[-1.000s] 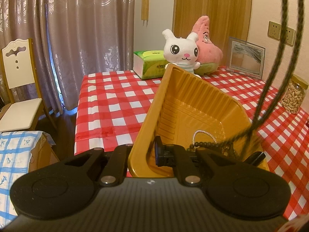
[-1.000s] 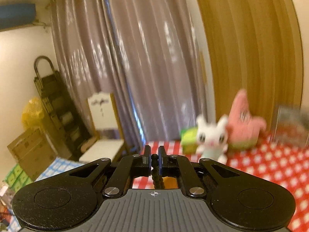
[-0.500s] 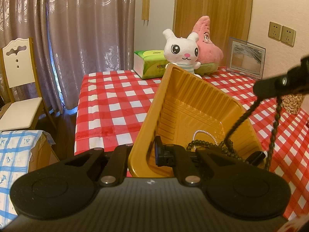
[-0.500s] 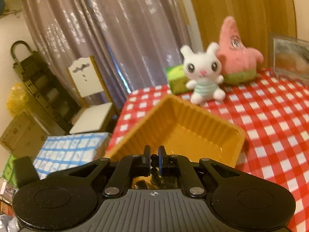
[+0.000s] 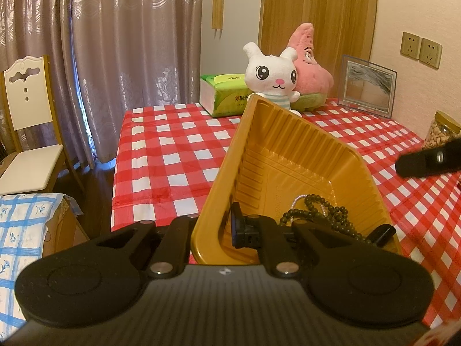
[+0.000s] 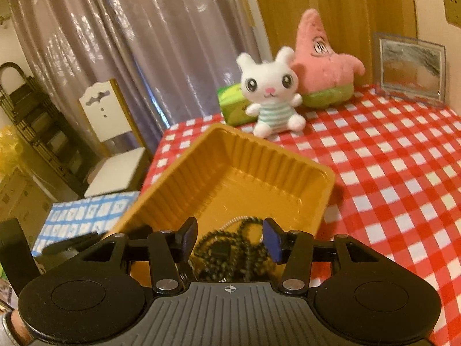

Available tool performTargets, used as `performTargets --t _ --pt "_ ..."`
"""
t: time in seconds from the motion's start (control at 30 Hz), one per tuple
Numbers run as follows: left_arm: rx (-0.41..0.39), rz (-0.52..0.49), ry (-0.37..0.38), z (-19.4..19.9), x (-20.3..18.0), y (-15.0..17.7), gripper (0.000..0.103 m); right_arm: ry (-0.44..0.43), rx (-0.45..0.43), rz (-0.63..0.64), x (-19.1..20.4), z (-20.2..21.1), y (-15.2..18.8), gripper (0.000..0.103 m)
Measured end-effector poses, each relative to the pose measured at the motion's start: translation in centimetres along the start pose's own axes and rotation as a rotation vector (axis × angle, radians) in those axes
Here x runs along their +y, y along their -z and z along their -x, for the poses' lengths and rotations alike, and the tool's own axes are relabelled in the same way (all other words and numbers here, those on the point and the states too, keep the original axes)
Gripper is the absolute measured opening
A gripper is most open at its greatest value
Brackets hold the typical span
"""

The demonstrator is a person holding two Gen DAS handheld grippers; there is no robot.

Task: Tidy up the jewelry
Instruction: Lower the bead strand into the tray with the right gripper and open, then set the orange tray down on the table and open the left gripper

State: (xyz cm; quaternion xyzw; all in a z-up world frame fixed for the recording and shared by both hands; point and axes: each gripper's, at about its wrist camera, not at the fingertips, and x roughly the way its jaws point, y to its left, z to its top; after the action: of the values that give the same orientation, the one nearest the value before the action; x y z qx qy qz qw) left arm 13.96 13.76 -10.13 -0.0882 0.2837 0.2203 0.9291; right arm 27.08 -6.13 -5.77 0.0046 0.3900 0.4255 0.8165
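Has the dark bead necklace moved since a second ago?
Yes. The dark bead necklace has dropped from hanging above into the yellow tray, beside the pearl strand.

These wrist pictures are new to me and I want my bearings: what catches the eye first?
A yellow tray sits near the edge of a red checked tablecloth, with a string of dark beads in its near end. The left gripper clamps the tray's rim. At the back, a white plush rabbit sits beside a pink plush star.
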Motion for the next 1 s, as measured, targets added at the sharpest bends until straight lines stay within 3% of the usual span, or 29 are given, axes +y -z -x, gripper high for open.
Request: performTargets --t 0.57,0.77,1.0 --pt "0.005 0.021 0.022 0.6 0.0 0.7 0.005 0.073 0.045 -0.054 -1.5 0.0 3.5 0.06" --pt "0.043 0.03 0.048 1.6 -0.6 2.4 0.005 0.1 0.053 -0.095 -2.5 0.8 4.7 0.06" --pt "0.102 0.113 0.062 2.2 -0.2 4.2 0.005 0.156 0.071 -0.132 -4.1 2.1 6.4 0.06"
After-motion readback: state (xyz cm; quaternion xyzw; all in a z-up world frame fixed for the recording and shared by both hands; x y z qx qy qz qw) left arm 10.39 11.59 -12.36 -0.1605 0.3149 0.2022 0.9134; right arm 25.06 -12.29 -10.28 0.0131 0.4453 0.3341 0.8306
